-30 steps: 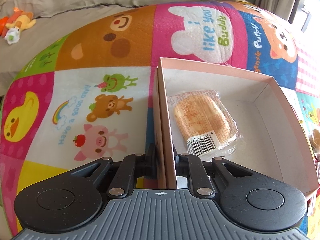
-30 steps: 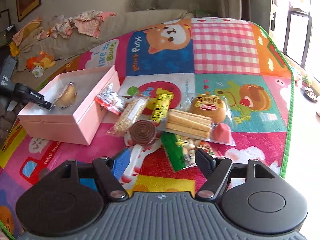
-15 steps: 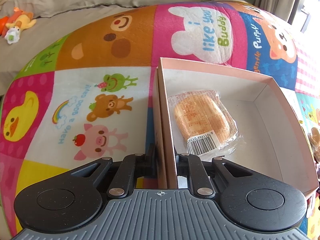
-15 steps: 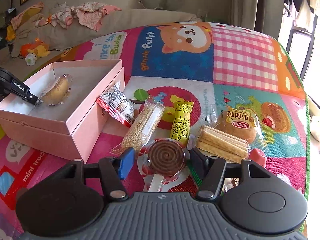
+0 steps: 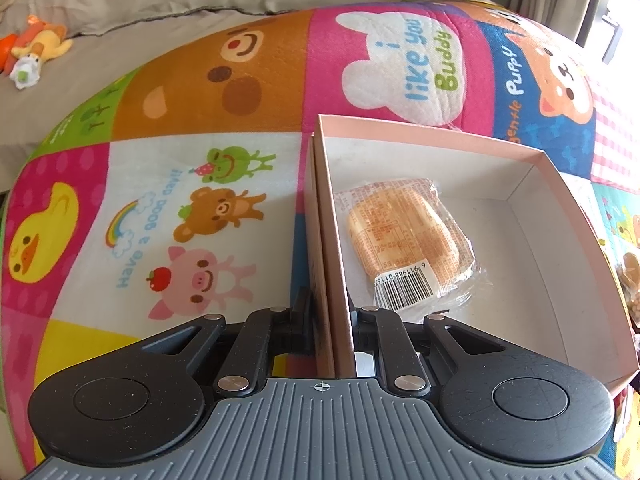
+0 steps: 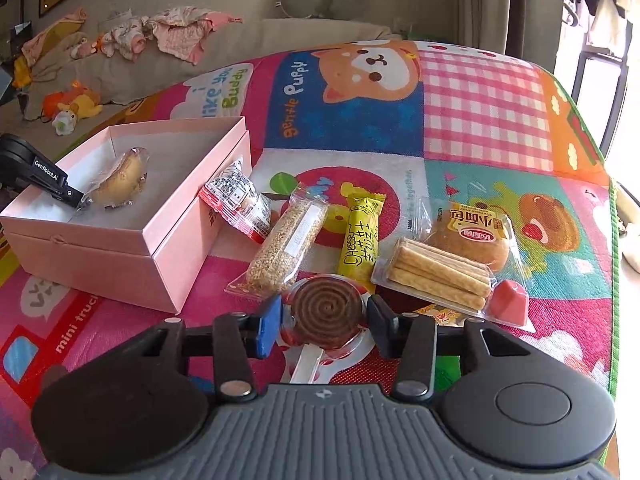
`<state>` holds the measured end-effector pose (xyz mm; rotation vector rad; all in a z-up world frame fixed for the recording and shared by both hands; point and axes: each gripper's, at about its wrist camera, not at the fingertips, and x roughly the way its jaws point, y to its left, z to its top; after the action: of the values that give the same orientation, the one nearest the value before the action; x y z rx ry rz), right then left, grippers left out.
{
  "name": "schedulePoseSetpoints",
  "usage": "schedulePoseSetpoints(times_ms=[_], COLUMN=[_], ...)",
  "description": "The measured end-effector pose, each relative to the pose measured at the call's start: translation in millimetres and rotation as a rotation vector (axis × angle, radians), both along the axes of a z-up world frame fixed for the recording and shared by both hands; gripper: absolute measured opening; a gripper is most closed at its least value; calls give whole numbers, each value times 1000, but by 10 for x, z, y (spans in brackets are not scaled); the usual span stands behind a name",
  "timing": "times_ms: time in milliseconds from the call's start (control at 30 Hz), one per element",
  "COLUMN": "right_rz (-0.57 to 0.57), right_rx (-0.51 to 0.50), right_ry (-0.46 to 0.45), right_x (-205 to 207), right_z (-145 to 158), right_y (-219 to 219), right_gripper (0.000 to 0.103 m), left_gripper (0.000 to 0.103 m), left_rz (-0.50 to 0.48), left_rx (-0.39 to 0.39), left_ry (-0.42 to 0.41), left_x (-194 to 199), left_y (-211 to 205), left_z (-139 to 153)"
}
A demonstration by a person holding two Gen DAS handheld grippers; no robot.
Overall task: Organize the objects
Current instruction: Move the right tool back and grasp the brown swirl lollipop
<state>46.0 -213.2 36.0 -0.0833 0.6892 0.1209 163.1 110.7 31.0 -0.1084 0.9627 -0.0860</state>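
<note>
Left hand-held gripper (image 5: 331, 316) is clamped narrow on the near wall of the pink box (image 5: 560, 184), one finger outside, one inside. Looks like an anchor grip: keeps the light cardboard box from sliding on the soft play mat (image 5: 180, 208) while the other hand loads it. One wrapped bun (image 5: 404, 232) already sits inside, just ahead of that gripper, near the clamped wall.

Right hand-held gripper (image 6: 322, 320) is down over the spiral lollipop (image 6: 325, 312), jaws closing, candy disc between the blue pad and the black one. Can't tell if the pads press the wrapper yet; the black one still seems to stand a little clear. Stick (image 6: 306, 364) points back toward the gripper body, so gripping across the disc is the sensible choice: widest, stiffest part.

Rest of the snacks lie loose just ahead of it:
- sesame bar (image 6: 290, 246), ahead-left
- yellow cheese stick pack (image 6: 360, 236), dead ahead
- biscuit sticks with pink dip (image 6: 440, 276), ahead-right, partly over the round bread pack (image 6: 474, 236)
- red-white candy pack (image 6: 236, 204), leaning on the box side

Box is left of the right gripper, so a short carry. My read: task is early, one item boxed, the rest outside.
</note>
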Motion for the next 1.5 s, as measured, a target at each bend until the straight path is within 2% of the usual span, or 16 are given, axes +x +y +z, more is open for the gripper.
schedulePoseSetpoints(times_ms=[233, 333, 1033, 1100, 1167, 1200, 1433, 1500], right_rz=[-3, -5, 9, 10, 12, 13, 24, 25], right_rx=[8, 8, 14, 15, 14, 7, -34, -56], right_ry=[7, 10, 12, 8, 1, -2, 2, 3], right_x=[-29, -34, -67, -86, -103, -112, -54, -21], right_z=[10, 9, -19, -22, -29, -36, -71, -79], right_y=[-12, -20, 10, -4, -25, -26, 46, 88], right_gripper=[48, 53, 53, 55, 67, 67, 67, 63], left_gripper=[15, 15, 15, 15, 15, 15, 15, 15], left_rz=[-1, 0, 0, -1, -1, 0, -3, -5], left_rx=[-1, 0, 0, 0, -1, -1, -4, -5], left_ry=[-1, -1, -1, -2, -2, -2, -3, -3], left_x=[-7, -7, -7, -7, -7, -6, -5, -3], left_y=[0, -1, -1, -1, -2, -3, -3, -2], left_z=[-3, -3, -3, -3, -3, -2, 2, 2])
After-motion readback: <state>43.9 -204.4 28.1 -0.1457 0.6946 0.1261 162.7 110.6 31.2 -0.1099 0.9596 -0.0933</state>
